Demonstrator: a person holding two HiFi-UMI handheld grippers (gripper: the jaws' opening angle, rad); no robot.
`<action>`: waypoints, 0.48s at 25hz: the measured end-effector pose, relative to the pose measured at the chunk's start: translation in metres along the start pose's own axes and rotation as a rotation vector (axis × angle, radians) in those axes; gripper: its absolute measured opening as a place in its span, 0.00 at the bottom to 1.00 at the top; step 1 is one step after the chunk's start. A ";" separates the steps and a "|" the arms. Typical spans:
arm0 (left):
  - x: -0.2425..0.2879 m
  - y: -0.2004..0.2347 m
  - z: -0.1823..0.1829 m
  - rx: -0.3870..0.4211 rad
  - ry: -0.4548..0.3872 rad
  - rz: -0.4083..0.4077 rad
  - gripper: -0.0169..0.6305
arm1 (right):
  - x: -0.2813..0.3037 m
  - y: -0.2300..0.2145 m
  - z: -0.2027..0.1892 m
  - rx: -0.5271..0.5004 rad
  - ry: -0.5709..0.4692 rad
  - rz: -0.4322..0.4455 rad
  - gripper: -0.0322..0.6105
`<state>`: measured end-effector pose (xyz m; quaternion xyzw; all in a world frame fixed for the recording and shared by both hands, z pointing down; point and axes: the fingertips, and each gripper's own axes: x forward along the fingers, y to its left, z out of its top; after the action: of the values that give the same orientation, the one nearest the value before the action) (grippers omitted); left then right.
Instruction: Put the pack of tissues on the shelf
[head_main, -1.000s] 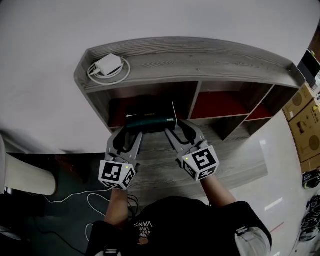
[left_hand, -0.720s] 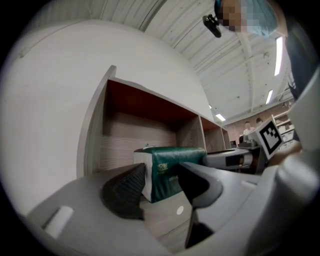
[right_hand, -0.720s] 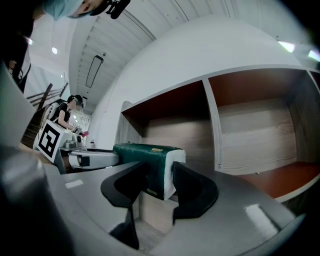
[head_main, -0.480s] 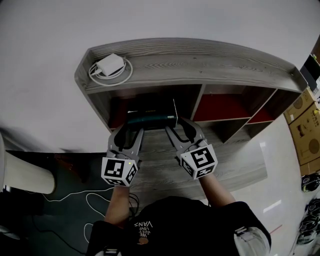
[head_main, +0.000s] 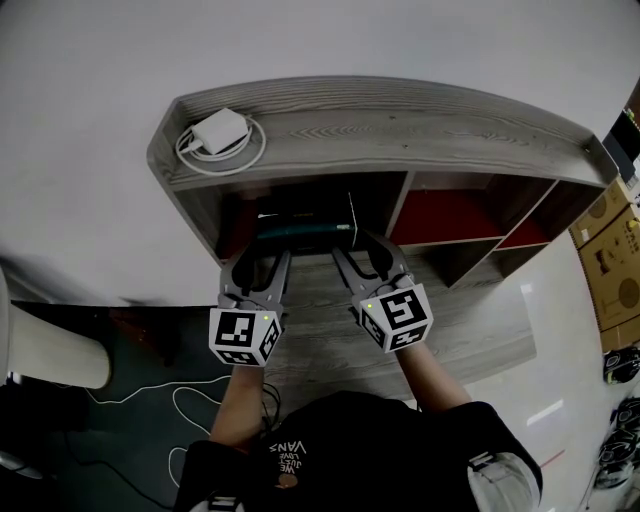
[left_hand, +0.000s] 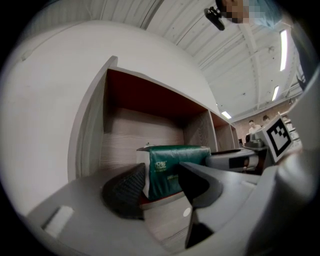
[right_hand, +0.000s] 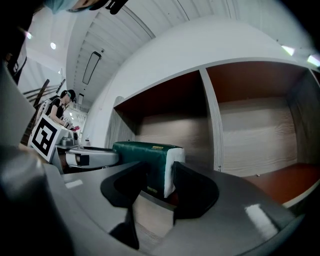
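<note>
Tissues (head_main: 303, 231) lie in the shelf (head_main: 400, 125) bay at 12 o'clock; left gripper (head_main: 262, 260) and right gripper (head_main: 357, 250) each grasp one end.

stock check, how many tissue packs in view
1: the tissue pack, gripped at its ends by the left gripper and right gripper, at the shelf's left compartment. Others may hide deeper inside.

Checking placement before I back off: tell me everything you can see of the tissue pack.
The tissue pack is a soft rectangular block in dark green wrap with small pale print and white ends. It lies flat, long side across, on the red floor at the front of the shelf's leftmost compartment. The parted fingers of the left gripper and right gripper flank its two ends; whether they press it cannot be told.
</note>
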<state>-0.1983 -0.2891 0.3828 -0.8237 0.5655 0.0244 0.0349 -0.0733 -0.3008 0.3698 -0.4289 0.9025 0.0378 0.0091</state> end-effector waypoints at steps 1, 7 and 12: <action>0.001 0.000 0.000 0.000 0.001 0.001 0.39 | 0.001 -0.001 0.000 0.001 0.002 -0.002 0.31; 0.005 0.002 -0.001 -0.004 0.003 0.007 0.39 | 0.005 -0.004 -0.002 0.007 0.009 -0.007 0.31; 0.008 0.002 -0.003 -0.003 0.014 0.009 0.39 | 0.008 -0.006 -0.003 0.015 0.016 -0.022 0.31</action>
<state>-0.1973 -0.2976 0.3849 -0.8212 0.5695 0.0196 0.0295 -0.0731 -0.3110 0.3722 -0.4389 0.8981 0.0277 0.0055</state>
